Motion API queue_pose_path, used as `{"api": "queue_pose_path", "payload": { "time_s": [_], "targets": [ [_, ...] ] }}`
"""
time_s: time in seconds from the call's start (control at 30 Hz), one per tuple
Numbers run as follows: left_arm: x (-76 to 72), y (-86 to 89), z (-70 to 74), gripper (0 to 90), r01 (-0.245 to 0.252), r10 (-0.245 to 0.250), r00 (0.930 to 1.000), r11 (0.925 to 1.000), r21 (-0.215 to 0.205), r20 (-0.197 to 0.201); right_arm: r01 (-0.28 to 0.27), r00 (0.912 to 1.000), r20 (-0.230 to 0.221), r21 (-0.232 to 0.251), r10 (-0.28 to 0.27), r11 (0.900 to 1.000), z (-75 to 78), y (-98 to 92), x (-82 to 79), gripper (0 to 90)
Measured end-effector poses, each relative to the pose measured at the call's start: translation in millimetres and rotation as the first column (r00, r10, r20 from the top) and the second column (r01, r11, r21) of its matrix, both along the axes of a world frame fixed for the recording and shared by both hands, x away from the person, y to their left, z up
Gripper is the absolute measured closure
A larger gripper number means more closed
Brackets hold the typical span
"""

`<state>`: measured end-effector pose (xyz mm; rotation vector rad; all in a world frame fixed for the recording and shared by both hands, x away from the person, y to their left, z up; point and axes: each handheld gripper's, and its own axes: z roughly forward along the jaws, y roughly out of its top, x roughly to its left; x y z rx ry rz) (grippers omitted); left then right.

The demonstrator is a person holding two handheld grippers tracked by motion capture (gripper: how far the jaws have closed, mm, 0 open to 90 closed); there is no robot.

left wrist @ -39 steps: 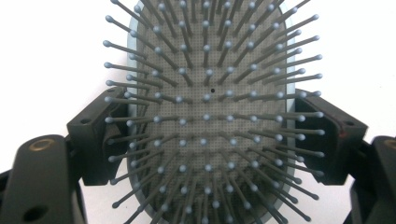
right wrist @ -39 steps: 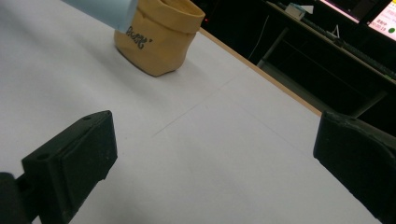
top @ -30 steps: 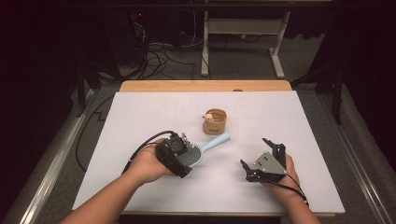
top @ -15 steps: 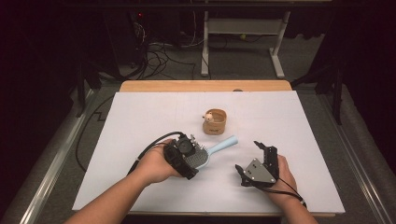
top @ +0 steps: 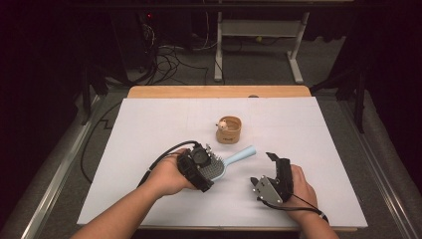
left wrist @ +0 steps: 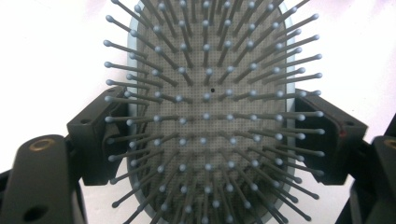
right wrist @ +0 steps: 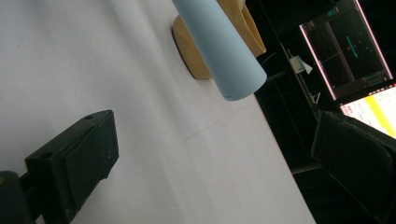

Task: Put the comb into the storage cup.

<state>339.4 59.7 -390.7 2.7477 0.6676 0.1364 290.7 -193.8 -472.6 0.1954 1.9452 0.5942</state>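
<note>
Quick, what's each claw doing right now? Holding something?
Left gripper: shut on the hairbrush, jaws clamping its head.
Right gripper: open, holding nothing.

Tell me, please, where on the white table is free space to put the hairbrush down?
Free: the far left of the table, and the right side beyond the wooden cup. Crowded: the near middle, between the hairbrush and right gripper.

Bare sheet (top: 149,129) lies open all round; only the wooden cup (top: 228,130) stands mid-table.
</note>
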Motion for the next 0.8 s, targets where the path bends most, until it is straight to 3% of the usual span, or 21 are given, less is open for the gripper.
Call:
{"api": "queue_pose_path", "payload": {
  "time_s": [0.3, 0.8],
  "targets": [
    [0.5, 0.2, 0.4, 20.6, -0.002, 0.002, 1.0, 1.0, 0.001, -0.003, -0.007, 0.9992, 0.04, -0.087, 0.01, 0.996, -1.5, 3.1, -1.7, 2.1],
    [-0.7, -10.7, -1.3, 20.6, 0.011, -0.011, 0.9999, 0.9998, 0.016, 0.0, -0.032, 0.9962, 0.074, -0.156, 0.044, 0.987, -2.8, 7.3, -4.5, 9.0]
  ]
}}
